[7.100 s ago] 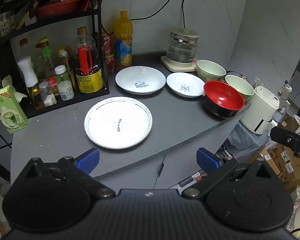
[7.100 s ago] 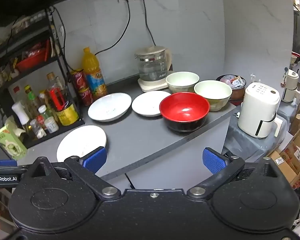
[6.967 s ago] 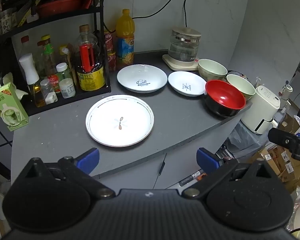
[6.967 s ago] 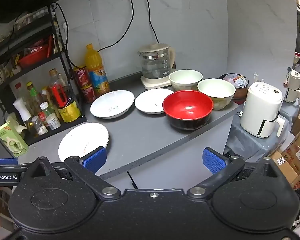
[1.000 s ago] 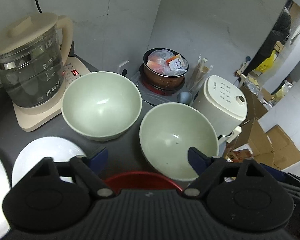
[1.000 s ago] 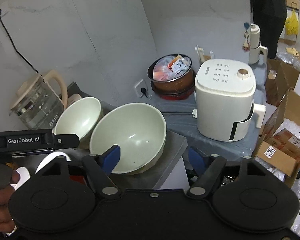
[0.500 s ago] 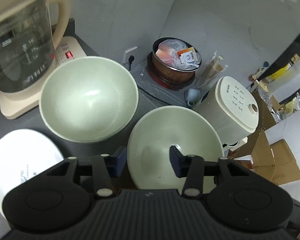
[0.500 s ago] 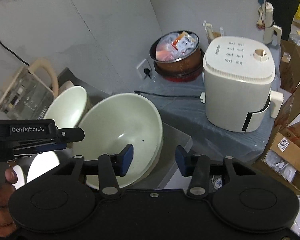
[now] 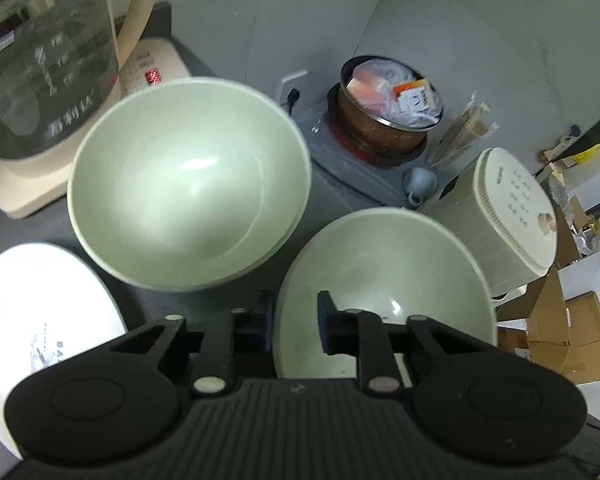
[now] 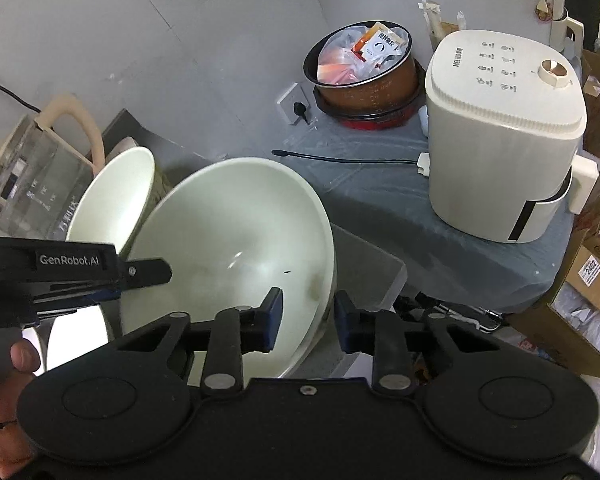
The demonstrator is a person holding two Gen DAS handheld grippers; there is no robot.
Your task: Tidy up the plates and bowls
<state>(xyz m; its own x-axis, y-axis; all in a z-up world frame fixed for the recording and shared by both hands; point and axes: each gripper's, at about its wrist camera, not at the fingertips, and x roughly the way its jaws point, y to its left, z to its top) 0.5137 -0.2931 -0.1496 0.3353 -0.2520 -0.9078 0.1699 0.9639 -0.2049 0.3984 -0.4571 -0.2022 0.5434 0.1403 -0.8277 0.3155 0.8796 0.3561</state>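
You've dropped both grippers in from wide, jaws just closing onto opposite rims of the near pale green bowl [image 9: 384, 276] at the surface's edge — uneven pinches could tip it off.

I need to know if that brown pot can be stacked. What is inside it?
The brown pot holds a clear plastic bag with orange and white packets. Whatever lies beneath them is covered.
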